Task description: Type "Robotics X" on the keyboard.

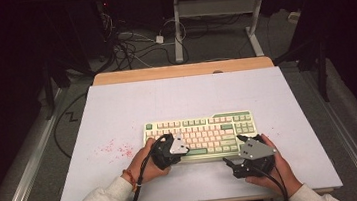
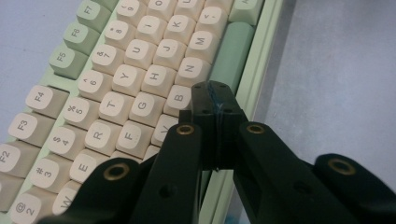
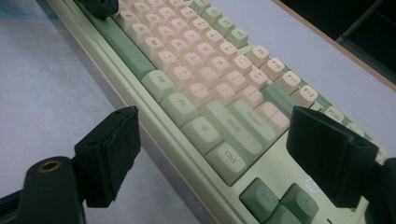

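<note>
A cream and green keyboard (image 1: 200, 136) lies in the middle of the pale table (image 1: 117, 112). My left gripper (image 1: 181, 149) is shut with nothing between its pads; its tips (image 2: 215, 106) rest over the bottom letter row, near the B key (image 2: 180, 96) and the green space bar (image 2: 232, 49). My right gripper (image 1: 234, 151) is open by the keyboard's front right corner. Its jaws straddle the Ctrl key (image 3: 227, 159) and the arrow keys (image 3: 275, 198), with one pad (image 3: 109, 154) off the front edge and the other pad (image 3: 327, 156) above the keys.
Red specks (image 1: 116, 149) mark the table left of the keyboard. A wooden strip (image 1: 183, 71) runs along the table's far edge. Beyond it stand a desk frame (image 1: 218, 16) and tangled cables (image 1: 130, 45) on the floor.
</note>
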### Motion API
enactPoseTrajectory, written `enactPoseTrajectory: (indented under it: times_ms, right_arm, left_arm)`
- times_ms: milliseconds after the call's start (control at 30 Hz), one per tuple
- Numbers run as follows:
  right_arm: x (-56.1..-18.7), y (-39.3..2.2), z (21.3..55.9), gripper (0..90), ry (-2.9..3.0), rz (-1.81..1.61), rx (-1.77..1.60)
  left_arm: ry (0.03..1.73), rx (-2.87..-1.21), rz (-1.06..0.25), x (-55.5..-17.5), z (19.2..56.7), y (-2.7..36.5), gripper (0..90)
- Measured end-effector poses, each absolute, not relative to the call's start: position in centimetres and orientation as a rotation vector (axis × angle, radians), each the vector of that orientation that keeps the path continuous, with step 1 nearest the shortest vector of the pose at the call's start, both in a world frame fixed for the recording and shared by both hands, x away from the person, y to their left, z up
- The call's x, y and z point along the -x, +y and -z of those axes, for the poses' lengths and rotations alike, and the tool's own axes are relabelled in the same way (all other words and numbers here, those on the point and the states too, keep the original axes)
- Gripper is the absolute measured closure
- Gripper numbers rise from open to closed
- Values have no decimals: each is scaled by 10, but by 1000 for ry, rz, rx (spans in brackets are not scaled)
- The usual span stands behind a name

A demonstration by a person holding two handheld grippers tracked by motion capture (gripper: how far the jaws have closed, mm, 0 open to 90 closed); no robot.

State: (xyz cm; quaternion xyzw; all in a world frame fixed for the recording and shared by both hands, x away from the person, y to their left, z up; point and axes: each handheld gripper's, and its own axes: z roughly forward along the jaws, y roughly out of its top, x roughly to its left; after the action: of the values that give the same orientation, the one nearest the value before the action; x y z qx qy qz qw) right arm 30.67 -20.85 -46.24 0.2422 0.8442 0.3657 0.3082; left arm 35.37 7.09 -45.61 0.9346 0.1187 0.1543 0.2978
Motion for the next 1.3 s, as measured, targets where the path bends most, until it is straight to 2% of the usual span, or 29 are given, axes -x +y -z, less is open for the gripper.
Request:
enactPoseTrajectory:
  times_ms: [900,1133,1300]
  right_arm:
    - [-307,-210,460,181,2217,-968,-640]
    - [-307,-210,460,183,2216,-964,-640]
    - [-307,-210,460,183,2220,-961,-640]
  left_arm:
    - [336,-2408,-453,-352,438,83,849]
    - [358,-2396,-483,-352,439,84,818]
    - [373,-2384,-528,-351,439,86,732]
